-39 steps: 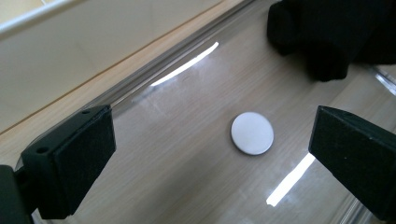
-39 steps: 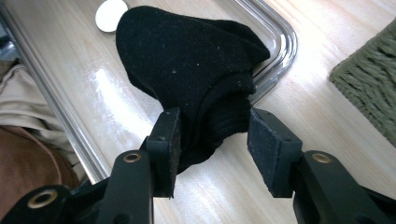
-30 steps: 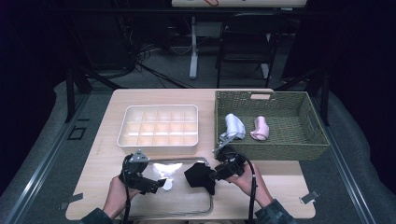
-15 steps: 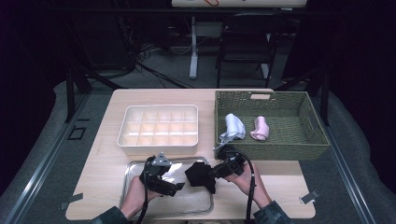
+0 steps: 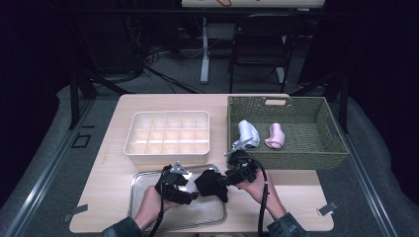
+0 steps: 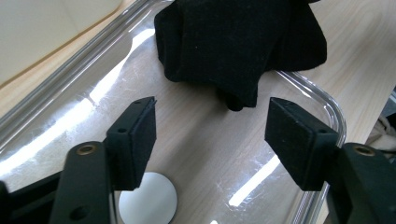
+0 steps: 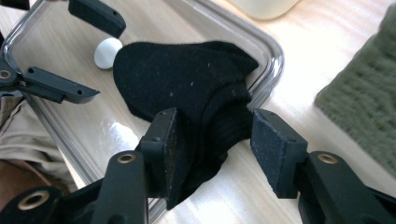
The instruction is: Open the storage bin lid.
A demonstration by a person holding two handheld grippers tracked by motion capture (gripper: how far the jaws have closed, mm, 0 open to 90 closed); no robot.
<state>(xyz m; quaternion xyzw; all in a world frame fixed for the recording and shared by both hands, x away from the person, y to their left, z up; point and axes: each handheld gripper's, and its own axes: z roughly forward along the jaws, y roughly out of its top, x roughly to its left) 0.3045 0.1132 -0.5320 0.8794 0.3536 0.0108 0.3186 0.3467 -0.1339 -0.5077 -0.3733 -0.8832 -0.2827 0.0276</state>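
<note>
Black sock (image 5: 211, 183): bunched, lying across the right rim of the clear tray (image 5: 148, 210); part over the tray, part over the bare wooden table (image 5: 113, 163).

Right tool (image 7: 217, 140): held at the sock's right side. Its pads stood either side of a fold of the sock, the left pad against the cloth, the right pad just beside it with a sliver of gap; the jaws had just been opening a little. Whether the fold was truly pinched I could not tell.

Left tool (image 6: 210, 126): held low over the tray, pointing at the sock, jaws spread with nothing between them but tray floor. They had just been closing. The sock's lowest point lay just beyond the pads.

White round disc (image 6: 147, 203): flat on the tray floor, by the left tool's left jaw.

White compartment box (image 5: 168, 136): on the table behind the tray.

Green woven basket (image 5: 296, 157): at the table's right; inside it a pale blue sock (image 5: 247, 133) and a pink sock (image 5: 275, 137), side by side, apart.
</note>
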